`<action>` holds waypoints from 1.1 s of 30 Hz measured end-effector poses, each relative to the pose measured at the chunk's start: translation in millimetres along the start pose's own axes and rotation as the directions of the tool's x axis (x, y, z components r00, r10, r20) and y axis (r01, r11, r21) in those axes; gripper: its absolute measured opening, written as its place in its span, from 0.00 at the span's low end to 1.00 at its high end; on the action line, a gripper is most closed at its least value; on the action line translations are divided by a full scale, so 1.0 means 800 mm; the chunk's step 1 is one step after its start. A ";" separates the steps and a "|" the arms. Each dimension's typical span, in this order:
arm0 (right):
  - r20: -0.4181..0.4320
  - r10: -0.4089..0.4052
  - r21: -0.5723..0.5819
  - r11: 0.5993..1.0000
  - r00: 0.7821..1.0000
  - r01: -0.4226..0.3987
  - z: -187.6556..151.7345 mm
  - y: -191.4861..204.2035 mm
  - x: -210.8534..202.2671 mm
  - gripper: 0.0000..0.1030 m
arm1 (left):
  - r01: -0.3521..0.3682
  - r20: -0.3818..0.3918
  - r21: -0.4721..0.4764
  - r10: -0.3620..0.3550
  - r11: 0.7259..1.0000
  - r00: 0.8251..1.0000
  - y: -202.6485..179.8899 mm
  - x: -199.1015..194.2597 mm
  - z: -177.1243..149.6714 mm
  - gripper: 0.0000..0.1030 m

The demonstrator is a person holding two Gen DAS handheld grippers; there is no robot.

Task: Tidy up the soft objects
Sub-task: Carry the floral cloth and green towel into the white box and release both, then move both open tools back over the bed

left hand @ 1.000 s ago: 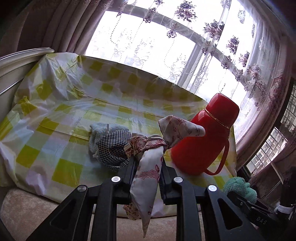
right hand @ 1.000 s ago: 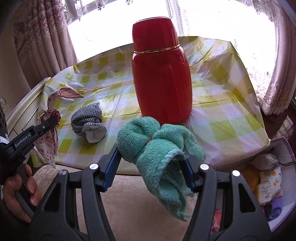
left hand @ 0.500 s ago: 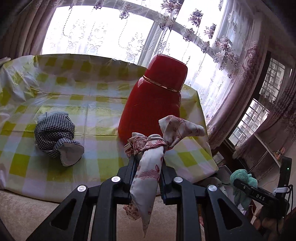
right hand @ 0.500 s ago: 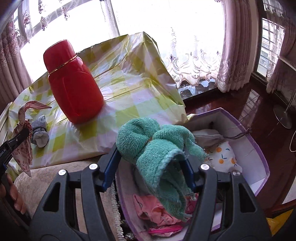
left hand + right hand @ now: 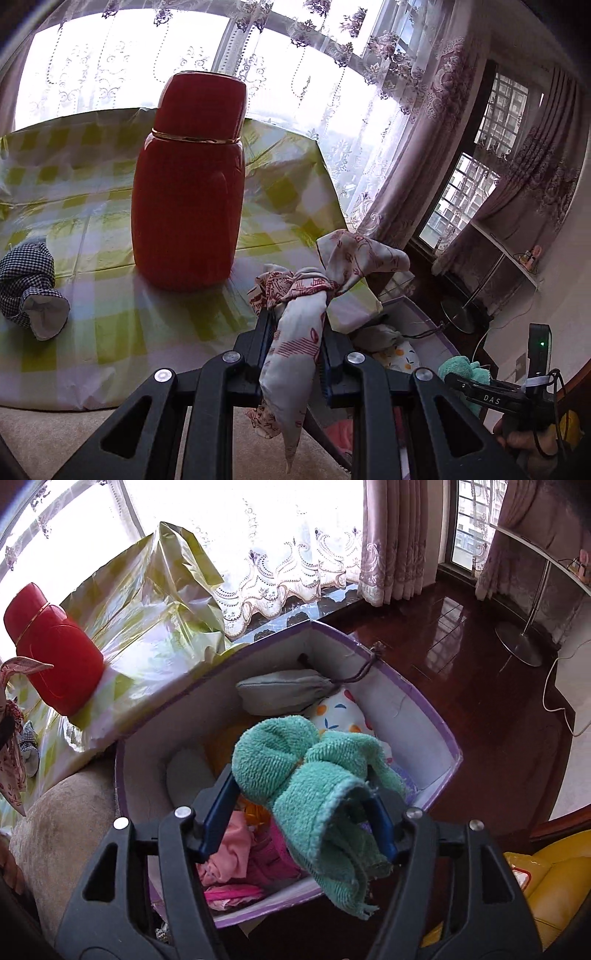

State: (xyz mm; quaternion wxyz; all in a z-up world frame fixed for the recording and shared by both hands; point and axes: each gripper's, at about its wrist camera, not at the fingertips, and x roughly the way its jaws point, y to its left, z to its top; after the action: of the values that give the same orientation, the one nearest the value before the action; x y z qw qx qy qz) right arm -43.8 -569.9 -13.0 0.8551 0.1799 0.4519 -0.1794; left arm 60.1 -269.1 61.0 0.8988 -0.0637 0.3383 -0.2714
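Observation:
My left gripper (image 5: pixel 297 326) is shut on a knotted white cloth with red print (image 5: pixel 354 258), held over the front edge of the checked table (image 5: pixel 92 332). Pointing steeply down over the purple-rimmed box (image 5: pixel 424 709), my right gripper (image 5: pixel 299 823) has a green towel (image 5: pixel 295 768) between its blue pads. Its jaws are opening, and the towel still hangs from them. In the left wrist view the green towel (image 5: pixel 460 369) shows at the lower right above the box (image 5: pixel 417 314). A black-and-white checked cloth (image 5: pixel 26 269) lies on the table at the left.
A tall red thermos (image 5: pixel 188 192) stands on the table near the box. The box holds a grey pouch (image 5: pixel 288 690), an orange-printed white cloth (image 5: pixel 340 712) and pink clothes (image 5: pixel 236 856). A lamp base (image 5: pixel 517 646) stands on the dark floor.
My right gripper has swung right from in front of the table to above the box, tilting down, and its fingers stand slightly wider. My left gripper moved right past the checked cloth toward the thermos.

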 end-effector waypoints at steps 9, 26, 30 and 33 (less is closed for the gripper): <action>0.005 -0.032 0.050 0.998 0.999 0.032 0.003 -0.022 0.002 0.77 | 0.117 -0.096 0.082 -0.109 0.990 0.989 -0.059 0.036 -0.002 0.30; -0.019 0.019 0.026 0.999 1.000 -0.019 0.000 0.001 0.011 0.78 | 0.125 -0.145 0.049 -0.117 0.991 0.982 -0.056 0.050 -0.013 0.58; -0.017 0.044 -0.004 0.999 0.999 -0.044 0.000 0.025 0.010 0.78 | 0.104 -0.121 0.031 -0.100 0.994 0.988 -0.044 0.041 -0.012 0.58; -0.028 0.080 -0.046 0.996 0.996 -0.081 -0.003 0.053 0.009 0.78 | 0.073 -0.101 0.006 -0.072 0.997 0.992 -0.026 0.030 -0.010 0.58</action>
State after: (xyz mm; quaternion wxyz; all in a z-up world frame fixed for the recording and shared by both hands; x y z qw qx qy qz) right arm -21.6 -532.5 -14.6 0.8596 0.1801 0.4596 -0.1317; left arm 60.8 -299.3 47.2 0.8703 -0.0579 0.3796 -0.3085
